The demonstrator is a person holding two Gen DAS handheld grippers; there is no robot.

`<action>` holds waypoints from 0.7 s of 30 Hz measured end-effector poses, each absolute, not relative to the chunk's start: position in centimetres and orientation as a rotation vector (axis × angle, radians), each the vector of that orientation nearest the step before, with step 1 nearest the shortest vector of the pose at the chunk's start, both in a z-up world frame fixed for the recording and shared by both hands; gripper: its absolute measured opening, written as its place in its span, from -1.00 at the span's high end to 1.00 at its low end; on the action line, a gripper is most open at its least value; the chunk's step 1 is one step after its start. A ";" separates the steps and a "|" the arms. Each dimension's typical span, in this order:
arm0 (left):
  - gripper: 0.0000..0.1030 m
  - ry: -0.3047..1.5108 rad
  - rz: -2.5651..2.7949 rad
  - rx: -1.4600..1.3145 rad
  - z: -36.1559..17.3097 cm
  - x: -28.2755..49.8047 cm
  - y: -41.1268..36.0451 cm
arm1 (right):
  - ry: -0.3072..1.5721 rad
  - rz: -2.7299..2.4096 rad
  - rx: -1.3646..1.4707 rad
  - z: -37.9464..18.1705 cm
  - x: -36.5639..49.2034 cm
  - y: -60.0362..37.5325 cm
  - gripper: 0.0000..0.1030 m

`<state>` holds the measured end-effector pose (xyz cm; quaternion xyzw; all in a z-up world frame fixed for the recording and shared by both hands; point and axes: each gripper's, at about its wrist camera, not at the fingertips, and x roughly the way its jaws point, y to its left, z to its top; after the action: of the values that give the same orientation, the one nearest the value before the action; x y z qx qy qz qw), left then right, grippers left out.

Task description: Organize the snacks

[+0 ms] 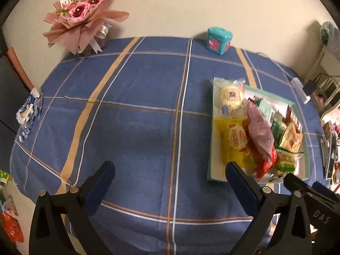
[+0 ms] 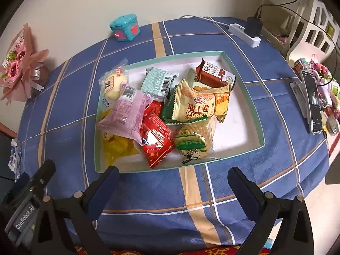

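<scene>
A shallow teal-rimmed box [image 2: 244, 89] [image 1: 213, 148] sits on the blue checked tablecloth, full of several snack packets. A pink packet [image 2: 127, 114], a red packet [image 2: 156, 140], a Swiss roll packet [image 2: 199, 104], a green-labelled cracker packet [image 2: 193, 142] and a brown carton [image 2: 214, 73] lie piled inside. A pale bun packet [image 1: 230, 96] rests at the box's far left corner. My right gripper [image 2: 173, 182] hangs open just in front of the box's near rim, nothing between its fingers. My left gripper [image 1: 170, 177] is open over bare cloth left of the box.
A teal toy chest [image 2: 125, 28] and a pink bouquet [image 1: 82, 14] stand at the table's far edge. A power strip with a charger [image 2: 247, 31] lies back right. A phone on a stand [image 2: 312, 104] and trinkets crowd the right edge. A crumpled blue-white wrapper [image 1: 28, 114] lies at left.
</scene>
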<state>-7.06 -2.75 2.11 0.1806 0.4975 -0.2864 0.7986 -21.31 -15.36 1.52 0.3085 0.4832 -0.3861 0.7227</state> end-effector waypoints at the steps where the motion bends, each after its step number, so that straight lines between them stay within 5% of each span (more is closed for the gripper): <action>1: -1.00 1.064 -0.594 0.416 2.0 -7.2 -2.9 | 1.067 -0.851 0.681 1.5 -21.3 -15.4 -1.00; 21: -1.00 1.069 -0.576 0.418 2.1 -7.2 -2.8 | 1.059 -0.855 0.666 1.8 -21.1 -15.6 -1.00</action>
<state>-7.19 -2.78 2.09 0.1951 0.4985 -0.2687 0.8008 -21.13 -15.59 1.80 0.3019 0.4802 -0.3877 0.7266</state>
